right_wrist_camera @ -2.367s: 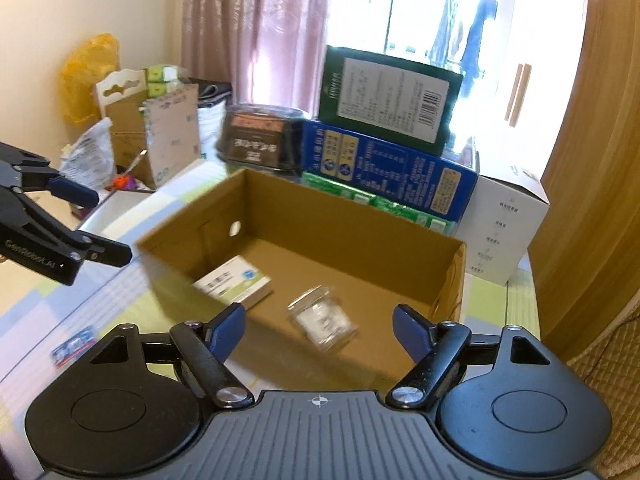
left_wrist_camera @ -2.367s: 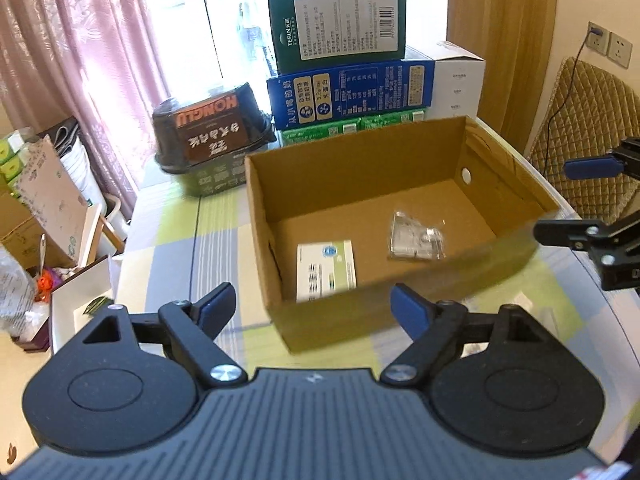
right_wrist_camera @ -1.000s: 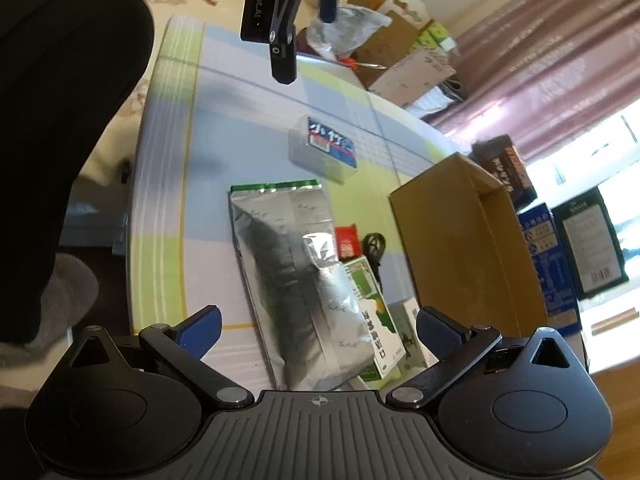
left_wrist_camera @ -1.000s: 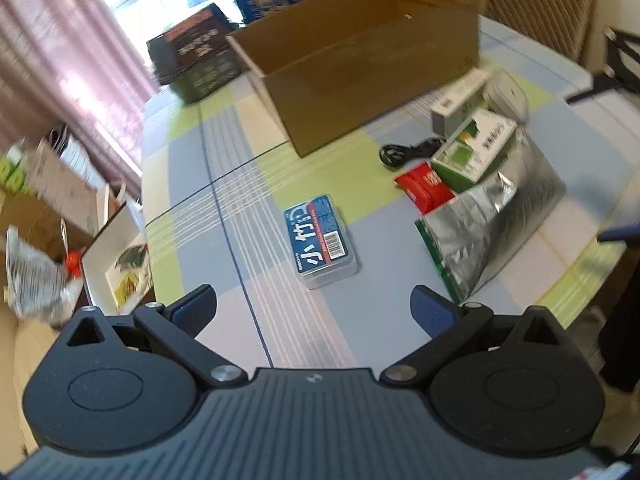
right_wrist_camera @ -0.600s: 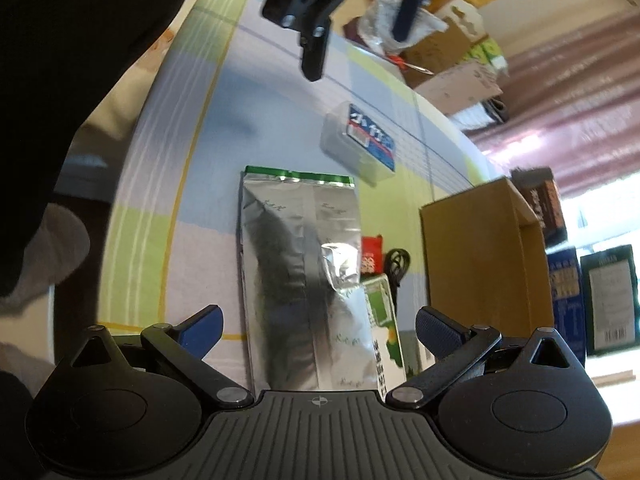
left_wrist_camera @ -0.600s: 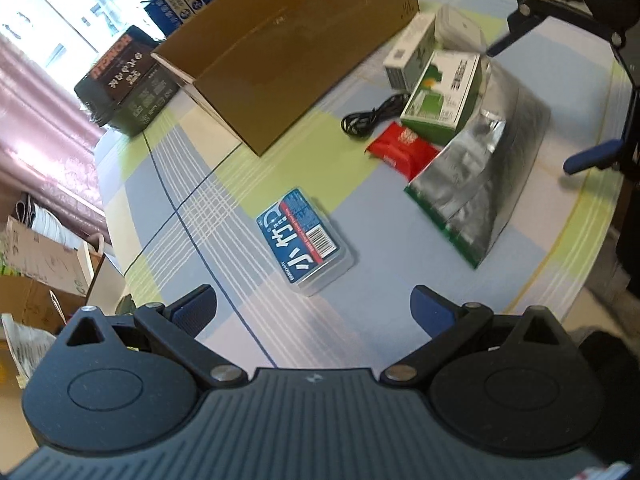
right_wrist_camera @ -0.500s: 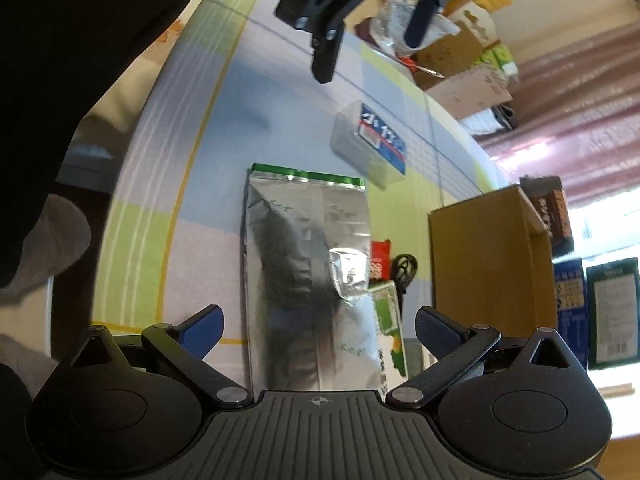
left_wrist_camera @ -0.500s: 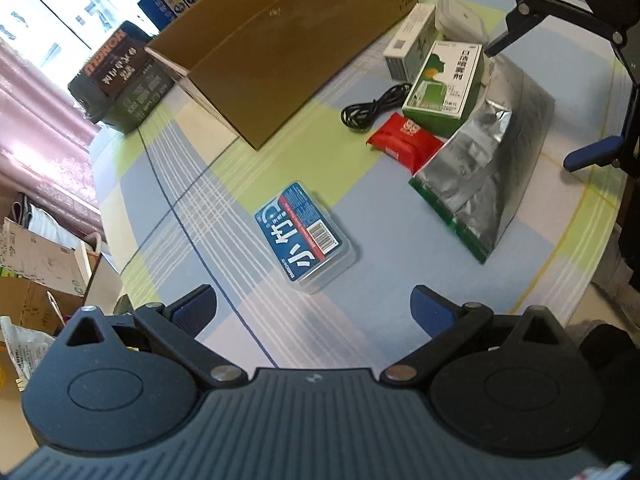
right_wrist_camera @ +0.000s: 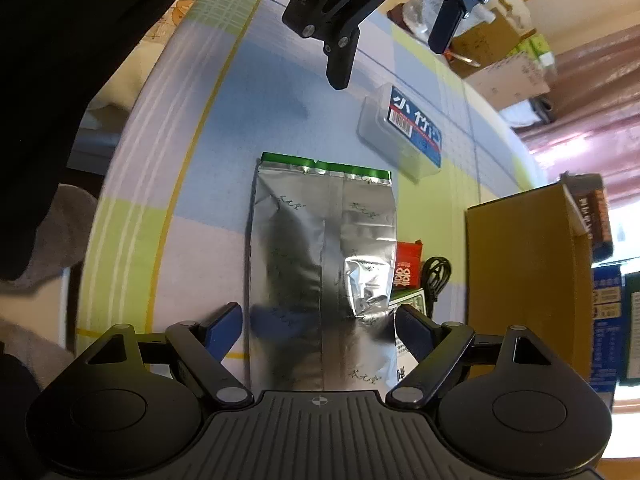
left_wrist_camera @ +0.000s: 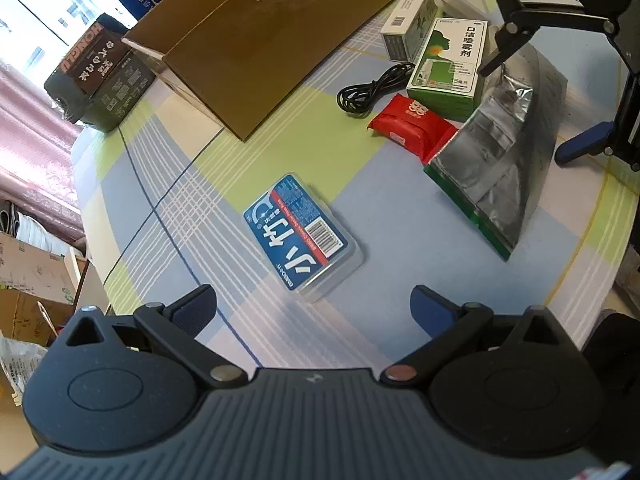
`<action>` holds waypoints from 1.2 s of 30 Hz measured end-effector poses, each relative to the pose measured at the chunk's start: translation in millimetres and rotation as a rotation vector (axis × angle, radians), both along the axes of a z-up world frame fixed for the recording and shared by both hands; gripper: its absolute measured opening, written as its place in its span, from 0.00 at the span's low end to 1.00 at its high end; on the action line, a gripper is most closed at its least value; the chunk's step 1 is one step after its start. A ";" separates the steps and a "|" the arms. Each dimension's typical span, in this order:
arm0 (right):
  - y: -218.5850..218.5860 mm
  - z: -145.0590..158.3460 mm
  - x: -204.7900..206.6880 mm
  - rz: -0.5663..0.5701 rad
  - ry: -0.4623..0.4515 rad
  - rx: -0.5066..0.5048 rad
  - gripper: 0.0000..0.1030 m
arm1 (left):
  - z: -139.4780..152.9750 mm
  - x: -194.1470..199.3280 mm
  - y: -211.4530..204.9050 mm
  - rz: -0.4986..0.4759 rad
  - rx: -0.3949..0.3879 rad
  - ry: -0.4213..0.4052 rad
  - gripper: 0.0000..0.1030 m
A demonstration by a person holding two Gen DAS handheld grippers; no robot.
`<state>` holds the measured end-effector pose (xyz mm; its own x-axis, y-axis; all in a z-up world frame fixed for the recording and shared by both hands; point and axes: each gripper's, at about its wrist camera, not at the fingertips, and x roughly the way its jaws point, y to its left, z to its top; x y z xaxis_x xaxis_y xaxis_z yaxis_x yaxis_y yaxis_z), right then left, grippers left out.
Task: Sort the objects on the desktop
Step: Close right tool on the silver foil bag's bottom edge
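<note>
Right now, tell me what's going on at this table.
A person is sorting items into a cardboard box using two handheld grippers. The left gripper is open over a clear case with a blue label. The right gripper is open with its fingers either side of a foil bag. Neither is gripped yet. A red packet, black cable and green carton lie on the table beside the box.

A round table (left_wrist_camera: 168,208) in blue-and-green plaid cloth carries the lot: an open cardboard box (left_wrist_camera: 272,36), a clear case with a blue label (left_wrist_camera: 300,236), a silver foil pouch (left_wrist_camera: 500,168) and a red packet (left_wrist_camera: 412,124). Beside them lie a coiled black cable (left_wrist_camera: 372,88), a green-and-white carton (left_wrist_camera: 450,68), a slim white box (left_wrist_camera: 406,22) and a dark tub (left_wrist_camera: 98,76).
</note>
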<state>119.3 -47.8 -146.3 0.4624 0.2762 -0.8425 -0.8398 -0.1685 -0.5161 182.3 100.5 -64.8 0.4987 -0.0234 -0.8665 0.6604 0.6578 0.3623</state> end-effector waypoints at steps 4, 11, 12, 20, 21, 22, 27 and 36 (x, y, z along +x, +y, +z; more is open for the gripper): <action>6.6 3.2 10.7 -0.022 0.072 -0.037 0.78 | -2.8 5.2 -1.4 0.000 -0.005 0.000 0.98; 18.4 5.6 40.9 -0.028 0.225 -0.103 0.75 | -4.6 10.6 -0.1 -0.008 -0.012 0.005 0.98; 18.7 5.5 42.5 -0.021 0.230 -0.110 0.75 | -4.7 11.3 0.5 -0.007 -0.014 0.007 0.99; 15.8 2.1 35.7 0.018 0.184 -0.123 0.66 | -4.3 18.0 6.1 0.003 -0.031 0.003 0.98; 14.5 2.2 34.2 0.017 0.182 -0.117 0.65 | -4.2 18.7 6.7 0.004 -0.034 0.002 0.98; 11.5 4.3 31.5 0.015 0.183 -0.113 0.64 | -4.2 19.2 7.1 0.005 -0.034 0.001 0.98; 6.9 6.8 26.3 0.012 0.202 -0.113 0.62 | -3.9 21.2 8.5 0.012 -0.040 -0.002 0.98; 4.9 7.1 26.7 -0.060 0.287 -0.117 0.62 | -4.5 19.2 4.3 0.005 -0.038 0.003 0.98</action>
